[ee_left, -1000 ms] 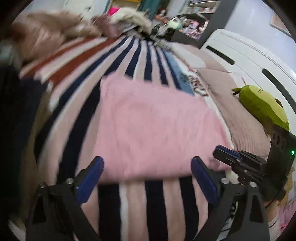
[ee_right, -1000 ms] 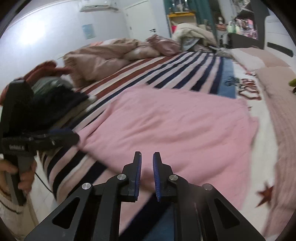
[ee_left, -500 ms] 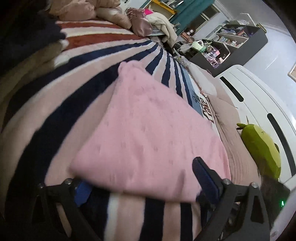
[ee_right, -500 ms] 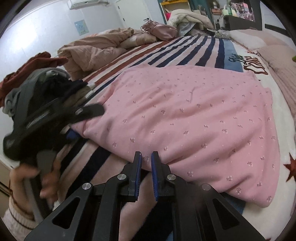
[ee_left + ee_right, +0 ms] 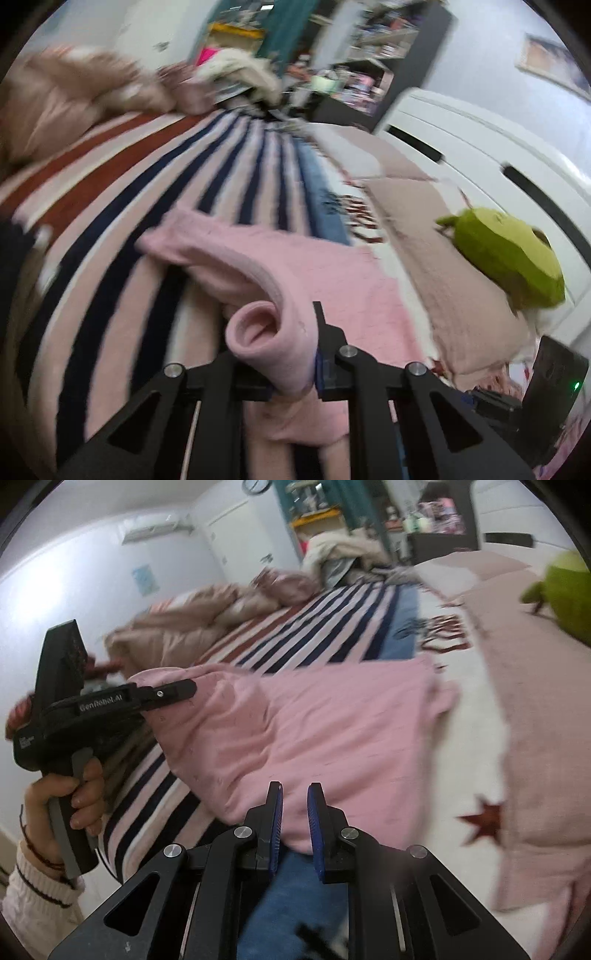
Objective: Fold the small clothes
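- My left gripper (image 5: 295, 354) is closing its jaws on the near hem of the pink garment (image 5: 314, 280); a rolled lip of cloth sits bunched between the pads and lifts off the bed.
- My right gripper (image 5: 295, 823) has its jaws nearly together with a narrow gap, and they are easing apart slightly. The near edge of the pink cloth shows through the gap, but I cannot tell whether the pads are pinching it.
- In the right wrist view the left gripper (image 5: 162, 694) holds the garment's far-left corner raised, with the person's left hand (image 5: 70, 794) wrapped round the handle.
- The pink garment (image 5: 332, 731) lies mostly spread on the striped bedspread (image 5: 155, 192), left edge peaked up, the rest flat towards the white and beige bedding on the right.
- A green plush toy (image 5: 509, 266) rests on the beige bedding (image 5: 436, 258), well apart from the garment; a heap of pinkish quilts (image 5: 192, 627) lies at the far end.
- My read: the fold has barely begun. One edge is gathered and lifted; carrying it across, laying it down and any further folds are all left.
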{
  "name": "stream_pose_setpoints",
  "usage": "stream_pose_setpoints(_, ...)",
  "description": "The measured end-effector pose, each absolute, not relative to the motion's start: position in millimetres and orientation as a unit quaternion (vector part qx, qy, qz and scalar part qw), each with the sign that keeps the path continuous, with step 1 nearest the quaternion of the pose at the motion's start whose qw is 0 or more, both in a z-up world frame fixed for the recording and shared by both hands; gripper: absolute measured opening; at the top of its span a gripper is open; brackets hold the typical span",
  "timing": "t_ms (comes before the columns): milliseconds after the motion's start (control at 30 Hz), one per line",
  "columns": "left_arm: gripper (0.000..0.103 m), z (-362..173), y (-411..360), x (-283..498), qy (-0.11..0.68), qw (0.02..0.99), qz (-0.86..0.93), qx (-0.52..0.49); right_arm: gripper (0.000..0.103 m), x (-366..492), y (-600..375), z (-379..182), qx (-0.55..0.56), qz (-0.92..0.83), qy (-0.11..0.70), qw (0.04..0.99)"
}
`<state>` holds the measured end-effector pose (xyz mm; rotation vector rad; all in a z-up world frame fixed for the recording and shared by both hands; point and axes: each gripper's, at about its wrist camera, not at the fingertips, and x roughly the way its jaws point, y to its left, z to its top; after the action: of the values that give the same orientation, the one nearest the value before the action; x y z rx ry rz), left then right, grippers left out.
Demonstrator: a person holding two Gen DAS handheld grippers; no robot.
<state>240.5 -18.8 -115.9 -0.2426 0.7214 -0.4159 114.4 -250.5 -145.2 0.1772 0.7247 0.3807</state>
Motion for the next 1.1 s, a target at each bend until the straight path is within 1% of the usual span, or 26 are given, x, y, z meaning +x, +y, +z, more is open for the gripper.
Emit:
stream_pose_setpoints(100, 0.012, -106.3, -74.9, 238.8, 0.346, 0.903, -0.25, -0.058, 0.01, 102.4, -279.1, -134.8, 0.098, 0.16, 0.335, 0.923)
stream_pose_setpoints(167, 0.012, -111.6, -117.9, 237.1, 0.365, 0.884, -0.292, -0.019, 0.01, 94.4, -296.9, -132.6, 0.107, 0.146, 0.329, 0.927)
stream_pose_setpoints(267, 0.013, -147.1, -166.8, 234.3, 0.427, 0.839, -0.337, 0.025, 0.01, 82.8, -320.0, -135.0, 0.118, 0.127, 0.329, 0.928)
stream_pose_setpoints(367, 0.015, -179.9, -190.0, 227.5, 0.447, 0.83, -0.325, 0.077, 0.01, 78.9, -334.3, -140.9, 0.124, 0.117, 0.336, 0.926)
stream_pose_setpoints(400, 0.016, -183.2, -191.2, 223.3, 0.44, 0.832, -0.327, 0.081, 0.01, 78.9, -337.5, -143.5, 0.125, 0.114, 0.339, 0.926)
stream_pose_setpoints(433, 0.021, -182.1, -189.3, 219.4, 0.431, 0.836, -0.33, 0.081, 0.01, 79.1, -340.4, -145.6, 0.127, 0.112, 0.342, 0.925)
stream_pose_setpoints(467, 0.029, -180.3, -185.7, 218.1, 0.431, 0.835, -0.334, 0.073, 0.01, 81.1, -341.4, -147.5, 0.129, 0.111, 0.345, 0.923)
stream_pose_setpoints(500, 0.034, -176.5, -180.7, 216.7, 0.433, 0.831, -0.343, 0.061, 0.01, 83.6, -341.5, -148.5, 0.131, 0.112, 0.347, 0.922)
stream_pose_setpoints(533, 0.044, -170.1, -174.3, 214.8, 0.433, 0.828, -0.354, 0.046, 0.01, 85.2, -340.2, -148.5, 0.133, 0.113, 0.346, 0.922)
stream_pose_setpoints(567, 0.048, -165.2, -168.2, 212.6, 0.43, 0.829, -0.355, 0.042, 0.01, 87.0, -337.6, -147.2, 0.133, 0.117, 0.345, 0.922)
stream_pose_setpoints(633, 0.052, -152.0, -149.5, 201.3, 0.42, 0.837, -0.349, 0.034, 0.01, 92.7, -330.3, -142.6, 0.128, 0.127, 0.342, 0.922)
stream_pose_setpoints(667, 0.052, -148.6, -139.5, 197.1, 0.416, 0.84, -0.346, 0.024, 0.011, 95.4, -324.4, -139.5, 0.121, 0.133, 0.34, 0.923)
stream_pose_setpoints(767, 0.052, -133.9, -100.9, 190.5, 0.405, 0.855, -0.322, -0.024, 0.016, 106.6, -299.1, -129.9, 0.094, 0.158, 0.339, 0.923)
stream_pose_setpoints(867, 0.052, -127.4, -67.7, 191.0, 0.393, 0.873, -0.287, -0.041, 0.017, 117.7, -273.0, -121.4, 0.07, 0.171, 0.337, 0.923)
stream_pose_setpoints(900, 0.052, -127.2, -57.0, 190.6, 0.39, 0.878, -0.274, -0.043, 0.019, 123.1, -262.0, -117.4, 0.059, 0.177, 0.336, 0.923)
stream_pose_setpoints(967, 0.052, -125.7, -31.8, 191.4, 0.381, 0.895, -0.227, -0.052, 0.039, 134.6, -239.5, -111.8, 0.03, 0.199, 0.34, 0.919)
stream_pose_setpoints(1000, 0.053, -124.9, -24.6, 192.4, 0.377, 0.899, -0.216, -0.055, 0.057, 142.9, -224.9, -111.3, 0.007, 0.213, 0.352, 0.911)
stream_pose_setpoints(1033, 0.057, -124.0, -14.9, 194.1, 0.372, 0.904, -0.203, -0.053, 0.06, 150.6, -211.6, -112.0, -0.015, 0.221, 0.362, 0.905)
stream_pose_setpoints(1100, 0.06, -124.0, 1.2, 200.4, 0.366, 0.913, -0.175, -0.045, 0.061, 167.6, -180.4, -114.9, -0.074, 0.218, 0.378, 0.897)
